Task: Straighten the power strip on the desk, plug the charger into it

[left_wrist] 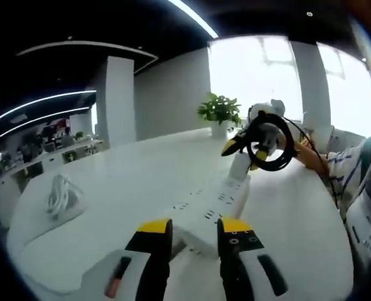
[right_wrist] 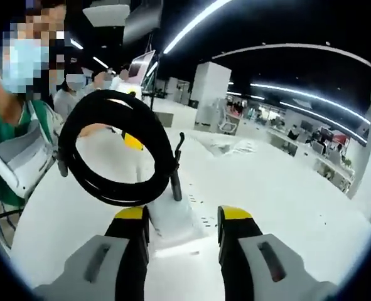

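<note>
A white power strip (left_wrist: 220, 200) lies on the white desk, running from my left gripper (left_wrist: 195, 226) away to my right gripper (left_wrist: 244, 157). The left jaws are shut on its near end. In the right gripper view the strip (right_wrist: 172, 216) sits between the jaws of my right gripper (right_wrist: 184, 216), which look shut on its other end. The strip's black cord (right_wrist: 110, 157) stands coiled in a ring just above that end, plug (right_wrist: 176, 172) hanging down; the coiled cord (left_wrist: 270, 141) hangs at the right gripper. A white charger with bundled cable (left_wrist: 63, 197) lies far left on the desk.
A potted plant (left_wrist: 220, 110) stands at the far desk edge. A person's striped sleeve (left_wrist: 348, 169) reaches in from the right. People (right_wrist: 22, 119) are close on the left of the right gripper view. Wide bare desk (right_wrist: 285, 188) spreads to the right.
</note>
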